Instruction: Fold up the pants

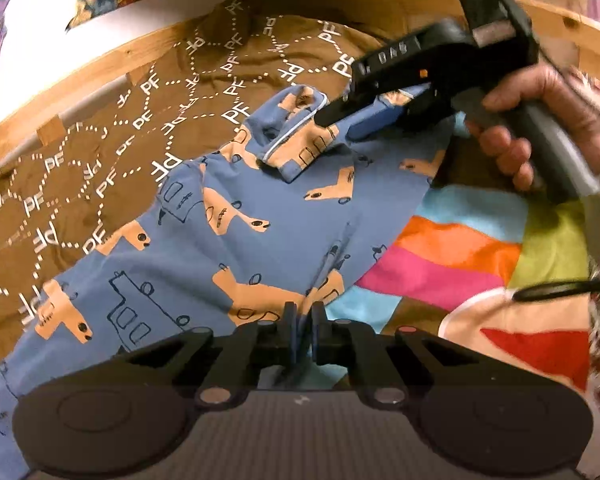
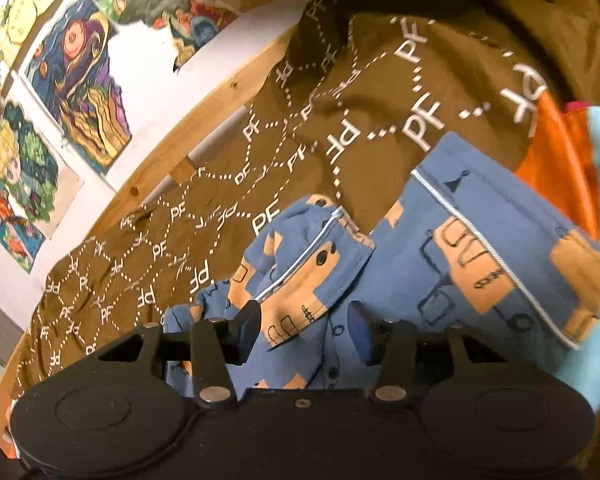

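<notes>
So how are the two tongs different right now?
The left tongs are pinched shut on a fold of the blue pants, while the right tongs stand apart with the cloth lying between them. The left tongs hold the pants near the striped blanket; the right tongs sit by the white-piped cuffs beside the brown sheet. Both are black and work on the same pants.

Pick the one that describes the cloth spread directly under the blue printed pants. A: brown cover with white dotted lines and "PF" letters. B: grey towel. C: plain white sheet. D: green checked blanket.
A: the blue pants lie on a brown cover patterned with white dotted lines and "PF" lettering, seen in both wrist views, with a multicoloured striped cloth beside them.
</notes>
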Motion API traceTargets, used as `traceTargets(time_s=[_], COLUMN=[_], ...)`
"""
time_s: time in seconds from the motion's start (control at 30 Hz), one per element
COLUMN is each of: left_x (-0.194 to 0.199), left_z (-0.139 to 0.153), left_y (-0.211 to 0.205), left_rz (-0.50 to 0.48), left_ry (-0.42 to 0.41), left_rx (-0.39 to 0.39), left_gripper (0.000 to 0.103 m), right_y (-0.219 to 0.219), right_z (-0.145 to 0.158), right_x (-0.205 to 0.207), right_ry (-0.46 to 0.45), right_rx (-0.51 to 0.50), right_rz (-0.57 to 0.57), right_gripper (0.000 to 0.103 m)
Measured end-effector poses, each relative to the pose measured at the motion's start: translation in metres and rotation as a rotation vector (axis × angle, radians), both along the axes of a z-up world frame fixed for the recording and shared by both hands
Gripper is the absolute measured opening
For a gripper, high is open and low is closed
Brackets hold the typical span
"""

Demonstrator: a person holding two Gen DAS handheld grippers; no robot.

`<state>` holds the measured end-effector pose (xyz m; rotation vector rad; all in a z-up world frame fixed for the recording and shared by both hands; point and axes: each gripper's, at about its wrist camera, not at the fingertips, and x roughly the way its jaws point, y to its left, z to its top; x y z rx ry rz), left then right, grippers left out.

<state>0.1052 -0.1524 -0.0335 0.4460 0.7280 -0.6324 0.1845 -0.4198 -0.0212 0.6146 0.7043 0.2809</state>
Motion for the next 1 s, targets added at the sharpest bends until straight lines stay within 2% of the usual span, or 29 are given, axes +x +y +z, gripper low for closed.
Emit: traceTargets(time_s=[0.1,0.23,0.3,0.33,0.37,0.5,0.73,0.9,1.0], left_x=[0.006,0.005,0.004,0.004,0.005,0.008,0.004,0.000,-0.001], left_z=[0.004,0.004,0.004,0.004,0.004,0.006,0.009,0.013,0.015], left_y=[0.008,0.007,0.006,0.007,0.007,0.012,0.016,0.019,0.023], left_rz=[0.013,0.004,-0.001,-0.003,-0.003,0.012,0.005,-0.019,-0.027], left_ry=[0.040,0.041,0.038,0.042,0.045,0.066,0.062,0.043,0.040], left_rx=[-0.048,-0.041,-0.039,-0.042,-0.045,-0.076,-0.097,-0.107,-0.106], left_gripper=[0.008,0.008,0.008,0.008,0.008,0.008,0.008,0.007,0.006], right_y=[0.000,-0.008,-0.010,-0.011,-0.012,-0.016,-0.031,-0.055,-0.068], right_z=[-0.006,-0.011,-0.012,-0.012,-0.013,-0.011,0.023,0.071,0.099], right_x=[0.008,0.015,0.016,0.015,0.015,0.010,-0.006,-0.012,-0.010], right_ry=[0.015,0.015,0.012,0.011,0.008,-0.023,-0.073,-0.102,-0.072], right_rx=[0.033,0.130,0.149,0.144,0.142,0.152,0.060,-0.107,-0.198], right_rz=[-0.001,-0.042,-0.067,-0.076,-0.084,-0.099,-0.096,0.007,0.090], right_gripper=[0.050,0.047,0.036,0.021,0.015,0.008,0.007,0.007,0.007])
